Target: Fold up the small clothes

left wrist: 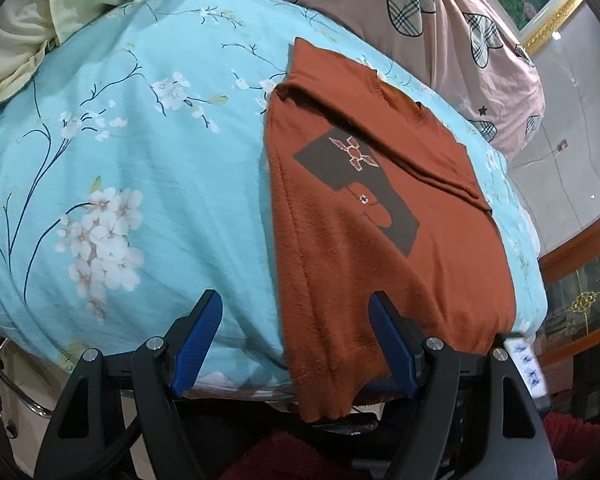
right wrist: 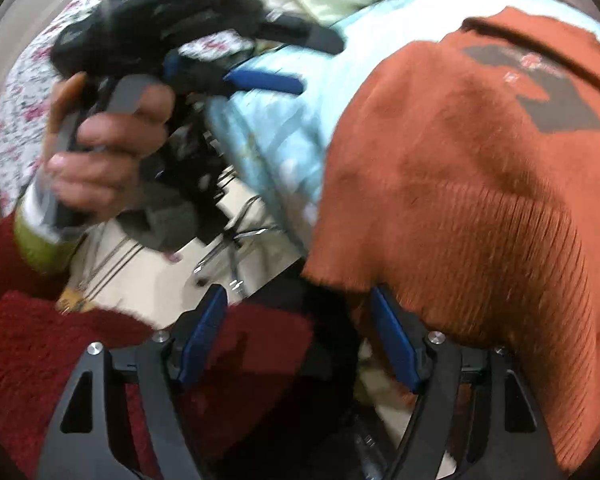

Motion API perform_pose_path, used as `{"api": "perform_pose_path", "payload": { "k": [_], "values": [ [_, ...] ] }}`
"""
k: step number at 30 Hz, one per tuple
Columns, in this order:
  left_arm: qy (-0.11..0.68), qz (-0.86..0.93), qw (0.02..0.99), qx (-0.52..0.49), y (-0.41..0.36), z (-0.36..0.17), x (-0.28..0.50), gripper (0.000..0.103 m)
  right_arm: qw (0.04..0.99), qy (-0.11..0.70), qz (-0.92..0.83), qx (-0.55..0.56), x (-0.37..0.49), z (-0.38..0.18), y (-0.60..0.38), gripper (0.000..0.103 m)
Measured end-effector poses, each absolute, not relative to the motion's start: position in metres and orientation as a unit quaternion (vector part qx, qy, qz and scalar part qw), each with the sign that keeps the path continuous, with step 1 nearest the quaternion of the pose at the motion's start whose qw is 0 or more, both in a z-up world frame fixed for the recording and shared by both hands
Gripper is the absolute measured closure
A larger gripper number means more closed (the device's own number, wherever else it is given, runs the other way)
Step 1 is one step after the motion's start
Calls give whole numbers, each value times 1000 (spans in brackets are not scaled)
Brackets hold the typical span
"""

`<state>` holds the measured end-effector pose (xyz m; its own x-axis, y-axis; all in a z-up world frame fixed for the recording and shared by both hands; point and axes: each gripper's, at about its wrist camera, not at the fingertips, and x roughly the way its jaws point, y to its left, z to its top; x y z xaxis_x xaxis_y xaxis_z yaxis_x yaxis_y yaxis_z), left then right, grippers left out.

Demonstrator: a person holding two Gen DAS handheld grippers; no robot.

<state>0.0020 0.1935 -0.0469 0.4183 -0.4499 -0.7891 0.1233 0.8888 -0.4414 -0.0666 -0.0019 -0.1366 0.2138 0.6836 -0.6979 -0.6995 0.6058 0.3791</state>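
Rust sweater (left wrist: 380,240) on bed (left wrist: 140,180), long axis running away, hem hanging over near edge. Left hand-held gripper (left wrist: 296,340) wide, straddling hem's left corner. Right hand-held gripper (right wrist: 300,336) wide, empty, hem just right of it.

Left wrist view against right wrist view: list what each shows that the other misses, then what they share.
Only the left wrist view: the pink cover with plaid hearts, a gold picture frame, and the left gripper seen along its own open fingers, the sweater's hem hanging between them.

Only the right wrist view: the hand holding the left gripper, a red sleeve, and the open right gripper near the hem.

Both: the orange sweater on the blue floral sheet.
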Motion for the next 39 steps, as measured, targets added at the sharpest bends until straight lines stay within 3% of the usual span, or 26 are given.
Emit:
{"api": "perform_pose_path", "payload": {
  "k": [4, 10, 13, 19, 21, 22, 23, 25, 29, 32, 33, 35, 37, 39],
  "values": [
    [513, -175, 825, -163, 195, -46, 0, 27, 783, 403, 473, 25, -54, -135, 12, 26],
    [519, -190, 819, -154, 195, -45, 2, 25, 665, 402, 629, -14, -92, -129, 41, 26],
    [525, -200, 815, -142, 182, -50, 6, 24, 669, 398, 627, -34, -102, -121, 23, 26],
    [543, -212, 807, -91, 150, -74, 2, 29, 727, 410, 548, 58, -87, -104, -59, 26],
    [537, -219, 812, -69, 146, -76, -6, 43, 769, 394, 497, 81, -90, -94, -94, 26],
    [536, -221, 812, -64, 146, -77, -8, 66, 786, 384, 475, 92, -91, -88, -106, 26],
    [533, -221, 815, -58, 148, -78, -10, 96, 806, 370, 449, 109, -90, -82, -124, 26],
    [531, -231, 813, -60, 155, -79, -14, 99, 840, 342, 395, 147, -89, -70, -159, 26],
    [499, -248, 828, -64, 181, -67, -30, 100, 901, 281, 275, 183, -106, -43, -234, 26],
    [506, -254, 821, -66, 185, -71, -27, 97, 912, 290, 211, 199, -117, -43, -281, 26],
    [513, -257, 816, -74, 186, -74, -25, 92, 910, 305, 195, 203, -122, -47, -291, 26],
    [521, -261, 808, -83, 186, -80, -25, 59, 905, 332, 172, 202, -131, -57, -308, 26],
    [524, -263, 806, -86, 183, -85, -24, 45, 894, 358, 171, 206, -140, -68, -320, 26],
    [538, -271, 793, -93, 179, -94, -22, 42, 881, 389, 171, 208, -148, -80, -324, 26]
  ]
}}
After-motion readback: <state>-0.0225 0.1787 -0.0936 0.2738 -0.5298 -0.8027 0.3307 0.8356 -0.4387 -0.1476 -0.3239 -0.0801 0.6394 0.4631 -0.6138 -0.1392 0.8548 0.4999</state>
